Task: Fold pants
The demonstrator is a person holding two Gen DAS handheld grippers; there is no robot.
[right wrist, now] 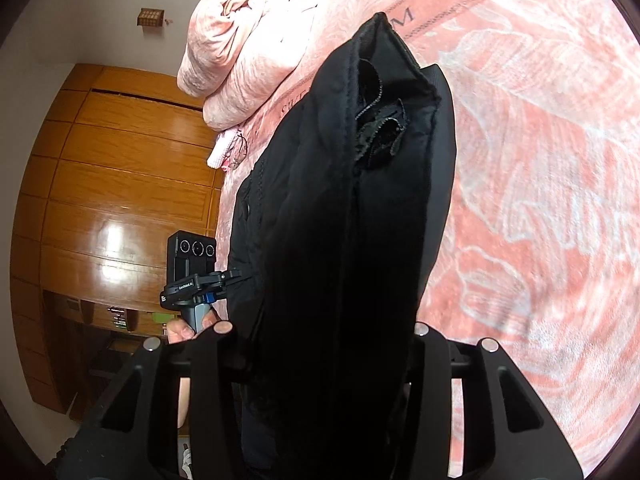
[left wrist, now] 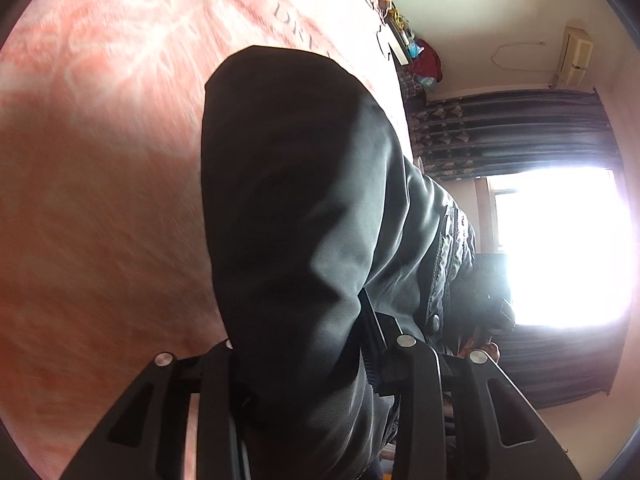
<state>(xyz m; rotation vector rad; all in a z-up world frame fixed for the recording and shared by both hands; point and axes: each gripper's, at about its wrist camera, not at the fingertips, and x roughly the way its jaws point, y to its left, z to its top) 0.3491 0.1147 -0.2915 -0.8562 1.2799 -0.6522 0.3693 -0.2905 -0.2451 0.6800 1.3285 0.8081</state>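
The dark pants (left wrist: 304, 208) hang lifted above a pink patterned bedspread (left wrist: 100, 160). My left gripper (left wrist: 304, 344) is shut on the pants fabric; its fingertips are hidden under the cloth. A button and seam of the pants show at the right. In the right wrist view the pants (right wrist: 344, 220) hang in a thick bunch with an open hem at the top. My right gripper (right wrist: 332, 344) is shut on the pants, its fingers covered by fabric. The left gripper (right wrist: 192, 276) shows beyond, held by a hand, against the same garment.
A rolled pink quilt (right wrist: 248, 40) lies at the head of the bedspread (right wrist: 540, 200). A wooden wardrobe (right wrist: 120, 184) stands beside the bed. A bright window (left wrist: 560, 248) with dark curtains (left wrist: 520, 132) and a cluttered shelf (left wrist: 416, 56) are past the bed.
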